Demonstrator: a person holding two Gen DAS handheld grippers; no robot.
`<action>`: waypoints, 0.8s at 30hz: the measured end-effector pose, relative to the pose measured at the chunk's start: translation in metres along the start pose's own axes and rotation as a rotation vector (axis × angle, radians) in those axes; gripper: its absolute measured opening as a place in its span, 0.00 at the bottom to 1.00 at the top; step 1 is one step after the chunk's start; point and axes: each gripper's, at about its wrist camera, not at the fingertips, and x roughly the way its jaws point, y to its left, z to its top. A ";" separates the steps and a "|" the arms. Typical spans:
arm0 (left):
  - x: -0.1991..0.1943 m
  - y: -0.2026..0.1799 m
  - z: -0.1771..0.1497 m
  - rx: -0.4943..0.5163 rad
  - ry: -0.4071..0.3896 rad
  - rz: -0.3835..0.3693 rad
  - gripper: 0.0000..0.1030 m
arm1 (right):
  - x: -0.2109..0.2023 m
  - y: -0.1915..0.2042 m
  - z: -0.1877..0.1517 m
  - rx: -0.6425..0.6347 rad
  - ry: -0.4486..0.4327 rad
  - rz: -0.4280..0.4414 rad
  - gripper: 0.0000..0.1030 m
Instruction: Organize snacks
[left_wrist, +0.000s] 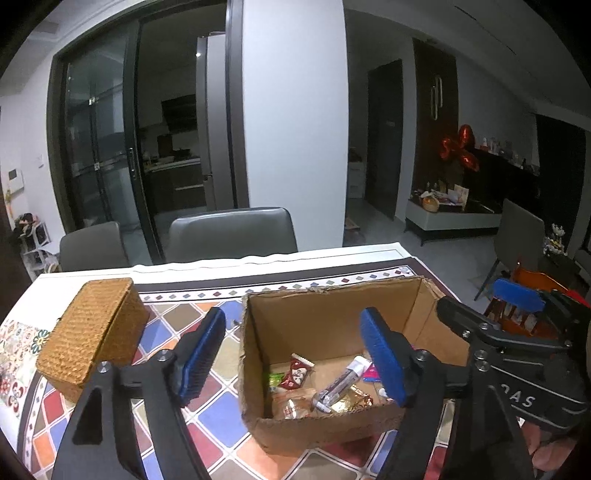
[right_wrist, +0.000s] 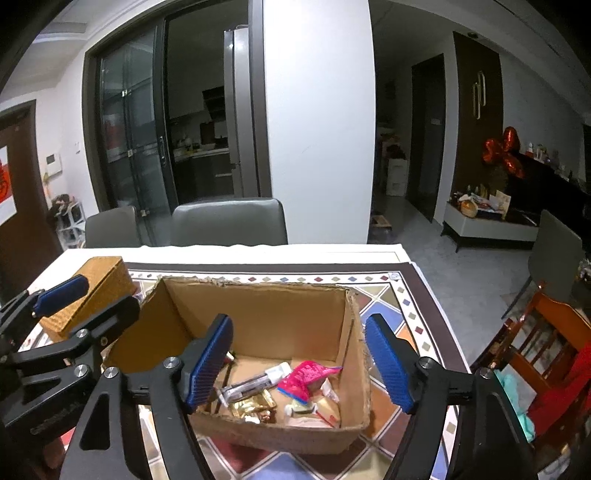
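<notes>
A rough cardboard box (right_wrist: 258, 369) sits ahead of both grippers, glossy snack wrappers (right_wrist: 306, 380) heaped inside. A woven lidded basket (left_wrist: 92, 332) lies beyond the left gripper (left_wrist: 295, 358). Left gripper and right gripper (right_wrist: 299, 363) gape wide, ribbed blue pads (right_wrist: 210, 362) empty.

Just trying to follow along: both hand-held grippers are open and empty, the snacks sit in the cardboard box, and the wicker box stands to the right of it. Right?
Nearly. The wicker box stands left of the cardboard box, as the left wrist view shows. The rest holds: the left hand-held gripper and right hand-held gripper are open and empty, and the snacks lie in the box.
</notes>
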 end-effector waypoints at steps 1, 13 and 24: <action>-0.003 0.001 0.000 -0.008 0.000 0.005 0.75 | -0.003 -0.001 0.000 0.001 -0.004 -0.004 0.78; -0.040 0.010 -0.004 -0.033 -0.039 0.051 0.86 | -0.042 -0.001 0.000 0.001 -0.047 -0.036 0.87; -0.073 0.019 -0.013 -0.056 -0.055 0.080 0.90 | -0.071 0.006 -0.005 -0.003 -0.073 -0.039 0.90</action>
